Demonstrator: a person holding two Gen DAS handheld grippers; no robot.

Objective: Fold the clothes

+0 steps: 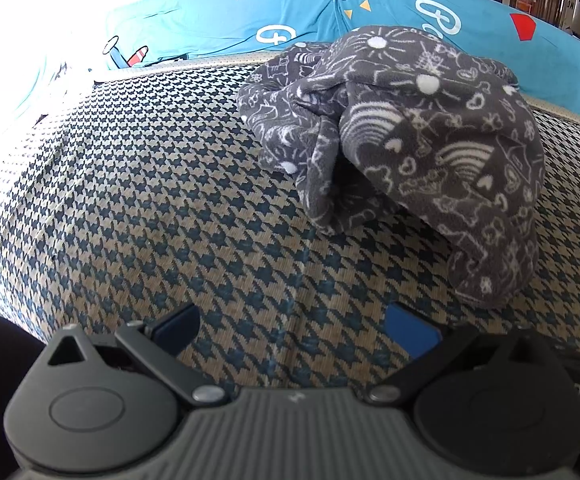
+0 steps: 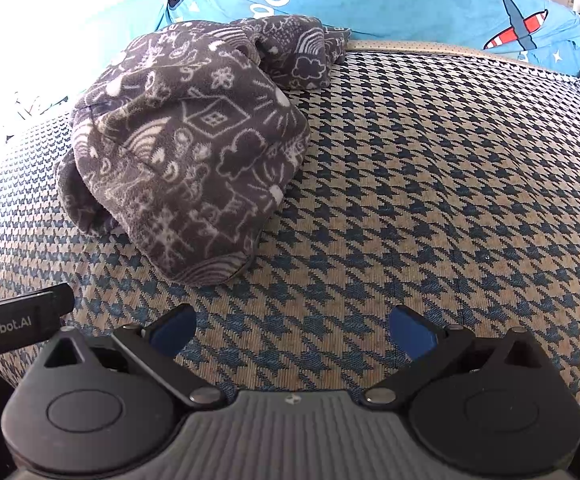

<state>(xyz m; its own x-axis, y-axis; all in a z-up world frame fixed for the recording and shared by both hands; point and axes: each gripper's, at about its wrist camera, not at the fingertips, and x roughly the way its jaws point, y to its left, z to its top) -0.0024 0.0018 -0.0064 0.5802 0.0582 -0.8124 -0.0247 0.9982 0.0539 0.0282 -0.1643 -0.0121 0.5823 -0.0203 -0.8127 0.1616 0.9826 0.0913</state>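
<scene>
A grey fleece garment [image 1: 421,148] with white doodle print lies crumpled in a heap on the houndstooth-covered surface [image 1: 150,200]. In the left wrist view it sits ahead and to the right; my left gripper [image 1: 293,332] is open, short of it, with nothing between its blue pads. In the right wrist view the same garment [image 2: 194,140] lies ahead and to the left. My right gripper [image 2: 291,334] is also open and empty, hovering over bare houndstooth cloth [image 2: 429,184]. Neither gripper touches the garment.
A bright blue cartoon-print cushion or bedding [image 1: 230,20] runs along the far edge behind the garment, also visible as blue bedding [image 2: 429,4]. The left gripper's body [image 2: 18,324] shows at the left edge of the right wrist view. Strong glare washes out the far left.
</scene>
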